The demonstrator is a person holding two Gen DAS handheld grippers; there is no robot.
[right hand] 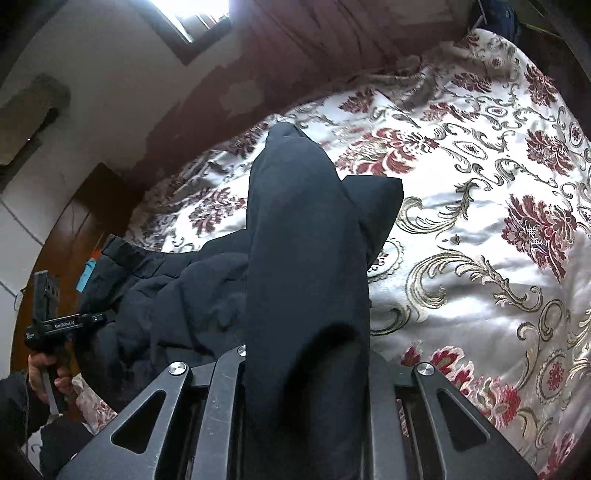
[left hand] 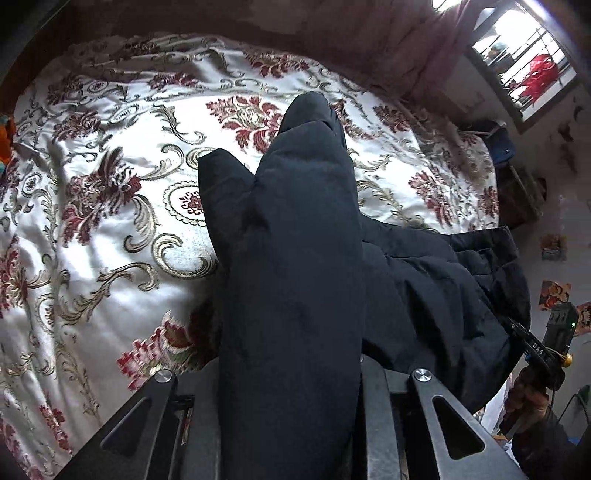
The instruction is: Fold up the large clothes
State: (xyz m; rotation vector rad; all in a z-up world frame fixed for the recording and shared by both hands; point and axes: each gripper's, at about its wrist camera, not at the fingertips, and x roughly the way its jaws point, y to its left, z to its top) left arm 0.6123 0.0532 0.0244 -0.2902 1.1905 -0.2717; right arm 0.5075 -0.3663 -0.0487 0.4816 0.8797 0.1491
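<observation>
A dark navy padded garment (left hand: 295,240) lies on a bed with a white, red and gold floral cover (left hand: 110,184). My left gripper (left hand: 291,369) is shut on a thick fold of the garment, which drapes over and hides the fingertips. My right gripper (right hand: 306,369) is shut on another fold of the same garment (right hand: 303,240), fingertips hidden too. The rest of the garment bunches between the two grippers. The right gripper shows at the right edge of the left wrist view (left hand: 550,350); the left gripper shows at the left edge of the right wrist view (right hand: 51,321).
A reddish headboard or wall (left hand: 258,22) runs behind the bed. A window (left hand: 524,62) is at the upper right, with clutter (left hand: 517,184) beside the bed. A wooden door (right hand: 85,206) stands past the bed's side. The floral cover (right hand: 480,221) spreads wide around the garment.
</observation>
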